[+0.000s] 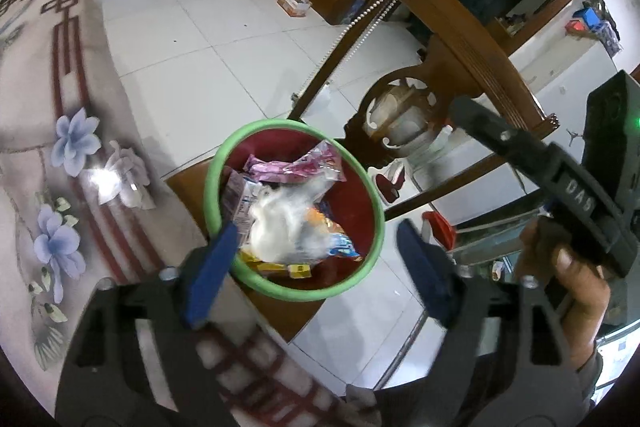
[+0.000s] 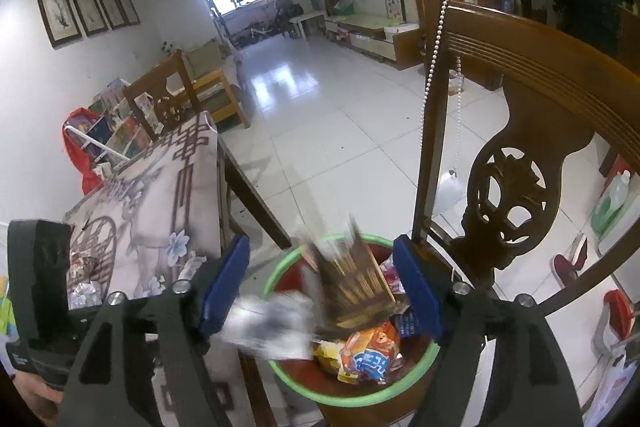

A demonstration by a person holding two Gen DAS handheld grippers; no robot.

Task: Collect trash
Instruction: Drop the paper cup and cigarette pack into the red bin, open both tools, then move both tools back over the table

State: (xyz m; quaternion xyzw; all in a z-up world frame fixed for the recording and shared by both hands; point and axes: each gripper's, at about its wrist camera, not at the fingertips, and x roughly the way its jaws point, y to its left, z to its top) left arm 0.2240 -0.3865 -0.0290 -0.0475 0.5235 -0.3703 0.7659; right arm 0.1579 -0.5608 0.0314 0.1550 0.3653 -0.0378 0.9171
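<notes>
The left gripper (image 1: 316,267) hangs over the bin (image 1: 362,211), jaws spread wide and holding nothing; the white wad (image 1: 280,227) lies among wrappers inside, at twelve o'clock from the fingers; the right gripper (image 2: 322,287) is released too, a blurred brown pack (image 2: 352,287) and a grey wrapper (image 2: 272,323) loose between its pads above the bin (image 2: 352,397); a chair (image 2: 512,187) stands at two o'clock.

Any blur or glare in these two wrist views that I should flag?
Right wrist view: the brown packet and white wrapper over the bin are motion-smeared. Left wrist view: glare on the tablecloth, white trash blurred. Both bend straight lines.
</notes>
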